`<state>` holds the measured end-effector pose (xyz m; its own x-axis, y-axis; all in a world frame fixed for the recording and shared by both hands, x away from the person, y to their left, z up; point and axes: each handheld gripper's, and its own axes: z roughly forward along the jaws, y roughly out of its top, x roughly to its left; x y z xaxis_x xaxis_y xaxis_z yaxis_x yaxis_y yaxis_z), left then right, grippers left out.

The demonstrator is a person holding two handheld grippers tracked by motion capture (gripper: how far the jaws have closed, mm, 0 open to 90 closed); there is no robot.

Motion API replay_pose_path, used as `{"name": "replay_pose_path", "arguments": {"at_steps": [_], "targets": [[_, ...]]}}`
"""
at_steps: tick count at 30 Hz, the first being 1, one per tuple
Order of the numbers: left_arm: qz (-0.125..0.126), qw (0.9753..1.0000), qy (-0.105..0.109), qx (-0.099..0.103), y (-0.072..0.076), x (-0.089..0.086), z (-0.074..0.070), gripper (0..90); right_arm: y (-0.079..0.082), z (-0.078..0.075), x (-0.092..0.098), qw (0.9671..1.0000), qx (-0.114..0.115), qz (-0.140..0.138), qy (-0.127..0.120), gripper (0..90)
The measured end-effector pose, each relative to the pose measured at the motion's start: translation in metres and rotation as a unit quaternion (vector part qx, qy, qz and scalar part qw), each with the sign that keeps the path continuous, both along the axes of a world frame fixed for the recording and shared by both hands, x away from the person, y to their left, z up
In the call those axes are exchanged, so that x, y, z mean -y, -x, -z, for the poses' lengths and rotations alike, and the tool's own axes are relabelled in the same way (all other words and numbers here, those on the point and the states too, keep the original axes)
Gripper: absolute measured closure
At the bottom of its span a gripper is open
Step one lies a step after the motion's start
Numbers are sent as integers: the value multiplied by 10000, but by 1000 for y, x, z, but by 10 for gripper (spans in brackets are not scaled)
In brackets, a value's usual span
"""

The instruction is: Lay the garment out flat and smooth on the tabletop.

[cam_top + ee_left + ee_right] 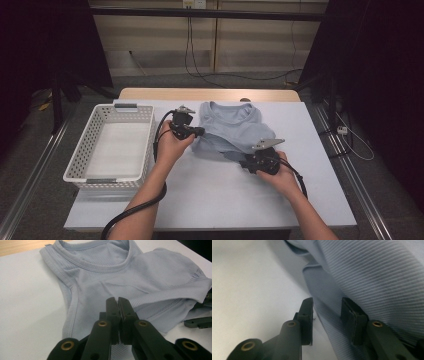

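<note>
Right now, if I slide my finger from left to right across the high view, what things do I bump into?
white basket → left gripper → light blue shirt → right gripper, down at the shirt's lower edge, then bare table.

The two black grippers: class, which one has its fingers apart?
The right gripper: its fingers stand apart around the pale blue shirt's ribbed hem. The left gripper's are pressed together.

Nothing readable is showing anywhere: no lettering, label, brand or number is appearing on the pale blue shirt [231, 131], on the white basket [111, 144] at the left of the frame, or on the worktop [215, 190].
</note>
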<state>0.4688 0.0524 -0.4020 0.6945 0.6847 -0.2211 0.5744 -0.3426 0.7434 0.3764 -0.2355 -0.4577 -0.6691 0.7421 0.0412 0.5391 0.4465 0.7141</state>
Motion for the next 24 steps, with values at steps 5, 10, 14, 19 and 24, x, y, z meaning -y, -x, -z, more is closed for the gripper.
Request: {"name": "replay_pose_path", "arguments": {"at_steps": [5,10,14,19,24], "targets": [[-10,10000,-1,28,1,-1,0,882,2,0,-4,9996,130,-76,226,652],[-47,10000,24,60,2,-2,0,882,2,0,-5,9996,154,-115,215,841],[-86,9999,12,76,3,-3,1,882,1,-1,-5,9996,141,-89,243,881],[-125,9999,18,109,3,-6,0,882,5,-9,3,9998,0,-147,168,883],[-167,9998,31,136,4,-10,-1,882,11,-21,21,9998,-11,-136,-148,883]]}}
